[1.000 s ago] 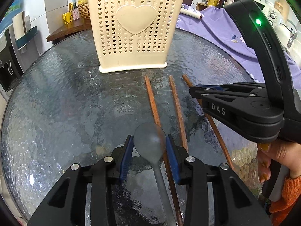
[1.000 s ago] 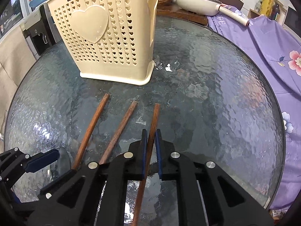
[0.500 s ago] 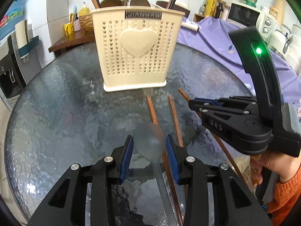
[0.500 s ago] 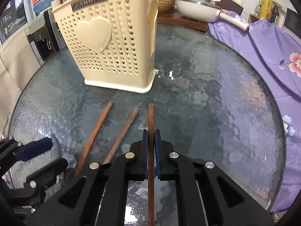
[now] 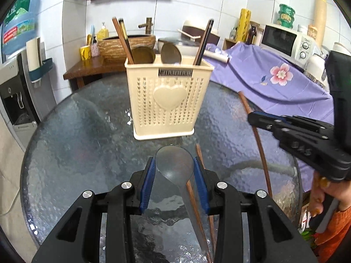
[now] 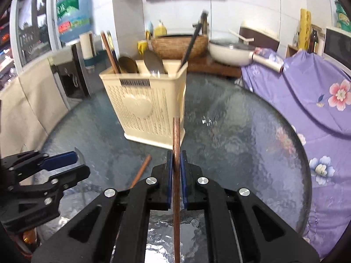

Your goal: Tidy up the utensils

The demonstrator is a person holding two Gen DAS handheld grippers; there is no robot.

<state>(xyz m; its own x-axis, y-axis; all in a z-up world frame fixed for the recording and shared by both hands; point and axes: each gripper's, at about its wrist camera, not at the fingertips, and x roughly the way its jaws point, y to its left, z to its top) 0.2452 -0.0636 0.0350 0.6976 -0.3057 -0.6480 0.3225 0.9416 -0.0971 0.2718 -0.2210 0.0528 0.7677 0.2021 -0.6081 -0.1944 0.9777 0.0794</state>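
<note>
Left gripper (image 5: 174,171) is clamping a metal spoon (image 5: 174,164) by its slippery bowl; right gripper (image 6: 176,171) is pinching a light, stiff wooden chopstick (image 6: 176,144) mid-shaft, both likely heading for the utensil caddy (image 5: 169,100).

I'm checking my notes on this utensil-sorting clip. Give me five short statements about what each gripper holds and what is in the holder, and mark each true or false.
1. The left gripper is closed on a spoon. True.
2. The right gripper is empty. False: it is shut on a wooden chopstick.
3. The cream holder lies tipped over on the glass table. False: it stands upright.
4. The holder already has spoons and chopsticks in it. True.
5. No chopsticks are left on the table. False: at least one chopstick lies on the glass.
</note>
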